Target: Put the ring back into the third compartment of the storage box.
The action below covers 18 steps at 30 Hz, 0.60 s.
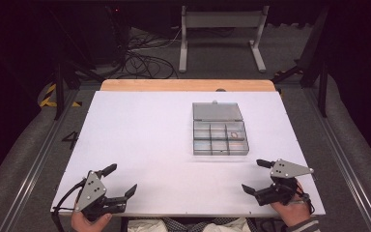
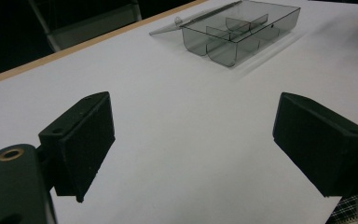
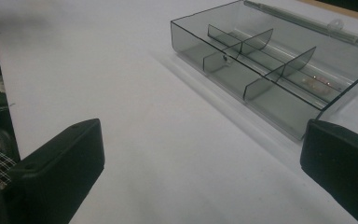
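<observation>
So we've got the white table (image 1: 140, 140) with a clear compartment box (image 1: 220, 137) sitting right of centre toward its far edge, lid flipped open behind it. Our left gripper (image 1: 121, 180) hangs at the near left corner and our right gripper (image 1: 257, 175) at the near right, both with jaws wide apart, holding nothing.
</observation>
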Each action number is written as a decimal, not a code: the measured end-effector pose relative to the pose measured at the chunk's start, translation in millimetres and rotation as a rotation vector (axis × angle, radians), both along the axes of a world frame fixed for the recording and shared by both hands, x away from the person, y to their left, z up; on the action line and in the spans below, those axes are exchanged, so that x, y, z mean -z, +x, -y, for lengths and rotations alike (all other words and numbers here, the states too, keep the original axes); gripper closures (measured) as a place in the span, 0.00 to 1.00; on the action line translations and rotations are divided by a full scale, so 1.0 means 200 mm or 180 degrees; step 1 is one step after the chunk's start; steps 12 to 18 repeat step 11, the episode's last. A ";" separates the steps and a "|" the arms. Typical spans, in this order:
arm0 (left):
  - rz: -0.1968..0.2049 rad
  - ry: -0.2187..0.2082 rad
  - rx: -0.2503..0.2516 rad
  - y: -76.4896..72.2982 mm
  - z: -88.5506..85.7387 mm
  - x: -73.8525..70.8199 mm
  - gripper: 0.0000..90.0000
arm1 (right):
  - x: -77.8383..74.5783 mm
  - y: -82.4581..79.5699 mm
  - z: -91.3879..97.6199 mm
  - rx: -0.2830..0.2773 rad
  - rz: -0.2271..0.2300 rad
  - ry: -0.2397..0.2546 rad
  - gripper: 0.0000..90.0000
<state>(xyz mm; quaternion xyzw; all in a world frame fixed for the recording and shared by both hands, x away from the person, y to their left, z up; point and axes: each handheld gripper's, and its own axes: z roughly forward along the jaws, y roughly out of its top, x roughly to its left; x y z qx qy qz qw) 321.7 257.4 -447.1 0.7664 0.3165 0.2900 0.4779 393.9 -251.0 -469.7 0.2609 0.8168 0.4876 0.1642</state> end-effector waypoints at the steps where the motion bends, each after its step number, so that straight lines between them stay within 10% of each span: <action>1: 0.0000 0.0000 0.0005 0.00 0.00 0.00 0.15 | 0.00 0.00 0.00 0.0000 0.0010 -0.0007 0.00; 18: 0.0033 0.0009 0.0004 0.00 0.00 0.00 0.15 | 0.00 0.00 -0.01 -0.0021 0.0013 -0.0019 0.00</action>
